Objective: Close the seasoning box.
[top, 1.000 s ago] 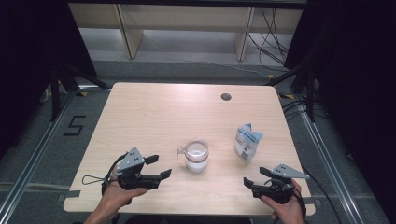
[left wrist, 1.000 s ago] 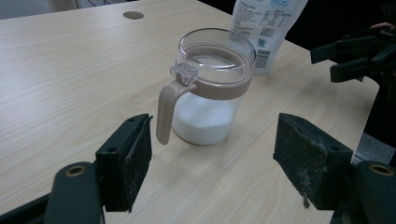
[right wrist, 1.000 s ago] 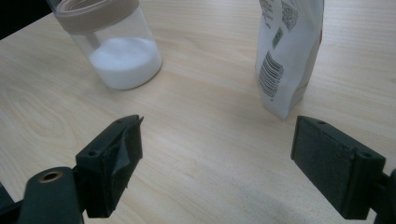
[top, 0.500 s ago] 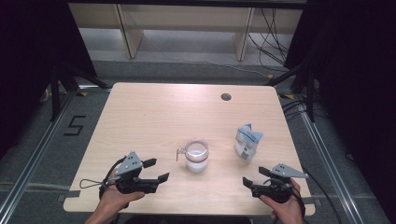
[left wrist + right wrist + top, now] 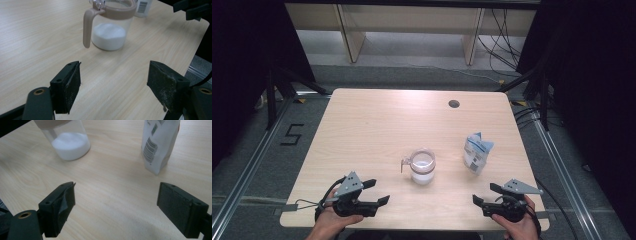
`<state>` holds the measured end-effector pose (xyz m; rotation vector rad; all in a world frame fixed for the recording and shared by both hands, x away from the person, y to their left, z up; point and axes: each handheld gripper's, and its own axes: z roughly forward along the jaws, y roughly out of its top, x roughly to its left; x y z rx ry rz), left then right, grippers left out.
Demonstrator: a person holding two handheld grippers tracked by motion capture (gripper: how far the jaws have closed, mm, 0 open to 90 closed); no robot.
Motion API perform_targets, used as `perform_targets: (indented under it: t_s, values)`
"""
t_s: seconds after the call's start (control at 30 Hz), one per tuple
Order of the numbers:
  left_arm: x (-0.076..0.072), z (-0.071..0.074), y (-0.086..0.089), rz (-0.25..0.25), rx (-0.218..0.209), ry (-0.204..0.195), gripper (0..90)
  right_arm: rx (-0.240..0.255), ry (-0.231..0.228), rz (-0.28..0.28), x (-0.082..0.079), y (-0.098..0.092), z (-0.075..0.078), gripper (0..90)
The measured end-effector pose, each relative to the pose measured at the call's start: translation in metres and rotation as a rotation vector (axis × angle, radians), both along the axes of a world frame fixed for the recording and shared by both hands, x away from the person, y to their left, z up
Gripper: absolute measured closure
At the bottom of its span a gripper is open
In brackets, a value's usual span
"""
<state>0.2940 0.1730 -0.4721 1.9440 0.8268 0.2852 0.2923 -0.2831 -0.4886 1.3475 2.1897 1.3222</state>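
On pale wood table (image 5: 377,125): clear plastic jug (image 5: 422,167), white powder, crumpled paper bag (image 5: 477,153)

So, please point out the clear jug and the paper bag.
clear jug (image 5: 422,167), high view, on its clear wall over the white powder.
paper bag (image 5: 476,152), high view, on its front face.
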Motion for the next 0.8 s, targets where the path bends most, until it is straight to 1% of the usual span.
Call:
perform_targets:
  t_s: [0.03,0.07,0.1,0.13,0.17,0.2,0.23,0.27,0.3,0.33,0.37,0.4,0.43,0.47,0.5,0.53,0.57,0.6,0.63,0.67,0.7,0.73,0.77,0.8]
  values:
    - [0.0,0.0,0.0,0.0,0.0,0.0,25.8,0.0,0.0,0.0,0.0,0.0,0.0,16.0]
    - [-0.002,-0.002,0.0,0.002,0.018,0.004,25.6,0.006,0.036,-0.013,-0.004,0.001,-0.001,16.0]
    - [-0.002,-0.002,0.0,0.002,0.018,0.004,25.5,0.006,0.036,-0.013,-0.004,0.001,-0.001,16.0]
    - [-0.003,-0.004,0.001,-0.005,0.021,0.002,25.5,-0.022,0.013,-0.001,-0.003,-0.001,-0.003,16.0]
    - [-0.004,-0.004,0.0,-0.002,0.028,0.008,25.2,-0.006,0.054,-0.016,-0.006,0.0,-0.003,16.0]
    - [-0.006,-0.005,0.001,-0.005,0.03,0.01,25.0,-0.028,0.011,0.008,-0.005,-0.003,-0.005,16.0]
    - [-0.007,-0.006,0.001,-0.007,0.017,0.008,24.5,-0.018,0.055,-0.006,-0.009,-0.002,-0.003,16.0]
    - [-0.007,-0.006,0.001,-0.007,0.017,0.008,23.2,-0.018,0.055,-0.006,-0.009,-0.002,-0.003,16.0]
    - [-0.008,-0.006,0.001,-0.008,0.015,0.009,23.2,-0.018,0.03,0.012,-0.008,-0.004,-0.004,16.0]
    - [-0.009,-0.007,0.002,-0.015,0.023,0.009,21.4,-0.021,0.027,0.012,-0.01,-0.004,-0.005,16.0]
    - [-0.01,-0.008,0.002,-0.011,0.026,0.01,20.9,-0.009,0.087,-0.015,-0.015,-0.002,-0.003,16.0]
    - [-0.01,-0.008,0.002,-0.011,0.026,0.01,20.5,-0.009,0.087,-0.015,-0.015,-0.002,-0.003,16.0]
    - [-0.011,-0.01,0.001,-0.006,0.013,0.014,20.5,-0.02,0.06,0.006,-0.013,-0.004,-0.005,16.0]
    - [-0.012,-0.011,0.001,0.0,0.02,0.025,20.0,-0.013,0.073,0.006,-0.014,-0.003,-0.005,16.0]
    - [-0.012,-0.012,0.001,-0.007,0.022,0.017,19.5,-0.01,0.08,0.005,-0.015,-0.003,-0.005,16.0]
    - [-0.012,-0.014,0.002,-0.015,0.037,0.021,18.9,-0.042,0.065,0.021,-0.015,-0.005,-0.006,16.0]
    - [-0.012,-0.014,0.002,-0.015,0.037,0.021,18.4,-0.042,0.065,0.021,-0.015,-0.005,-0.006,16.0]
    - [-0.014,-0.015,0.002,-0.003,0.04,0.022,18.3,-0.017,0.091,0.017,-0.017,-0.002,-0.008,16.0]
    - [-0.014,-0.015,0.002,-0.003,0.04,0.022,18.3,-0.017,0.091,0.017,-0.017,-0.002,-0.008,16.0]
    - [-0.014,-0.016,0.003,-0.006,0.064,0.021,18.3,-0.058,0.085,0.032,-0.016,-0.004,-0.009,16.0]
    - [-0.014,-0.016,0.003,-0.009,0.065,0.027,18.3,-0.058,0.085,0.032,-0.016,-0.004,-0.009,16.0]
    - [-0.015,-0.019,0.003,0.003,0.047,0.031,18.0,-0.08,0.056,0.035,-0.015,-0.005,-0.01,16.0]
    - [-0.015,-0.019,0.003,0.003,0.047,0.031,18.0,-0.08,0.056,0.035,-0.015,-0.005,-0.01,16.0]
    - [-0.015,-0.02,0.003,0.014,0.042,0.038,18.0,-0.082,0.06,0.038,-0.016,-0.006,-0.01,16.1]
